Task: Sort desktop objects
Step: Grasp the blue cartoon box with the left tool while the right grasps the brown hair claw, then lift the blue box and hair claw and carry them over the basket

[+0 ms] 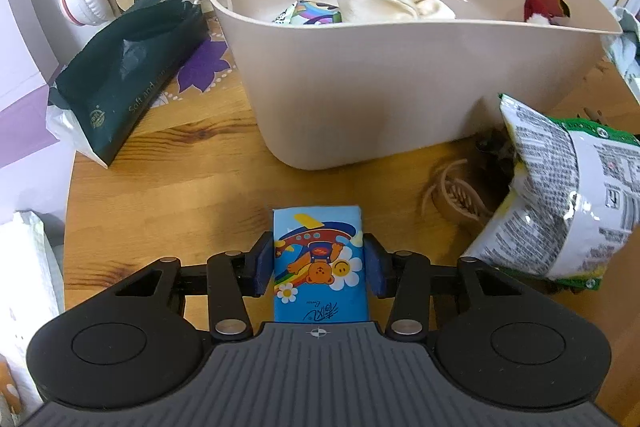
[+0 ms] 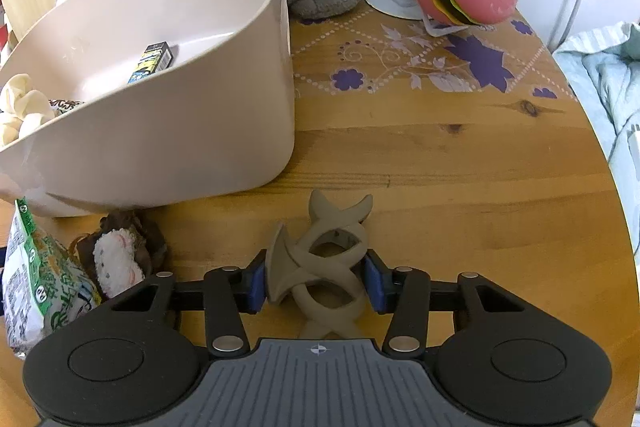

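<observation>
Left wrist: tissue pack (image 1: 319, 263) pinched between left tongs (image 1: 319, 264); right tongs (image 2: 316, 277) pinching hair claw (image 2: 324, 267).

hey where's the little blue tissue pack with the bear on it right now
In the left wrist view, the blue tissue pack lies on the wooden table between the left gripper's pads, just in front of the beige basket.

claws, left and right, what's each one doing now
left claw: closed on the tissue pack
right claw: closed on the hair clip
</observation>
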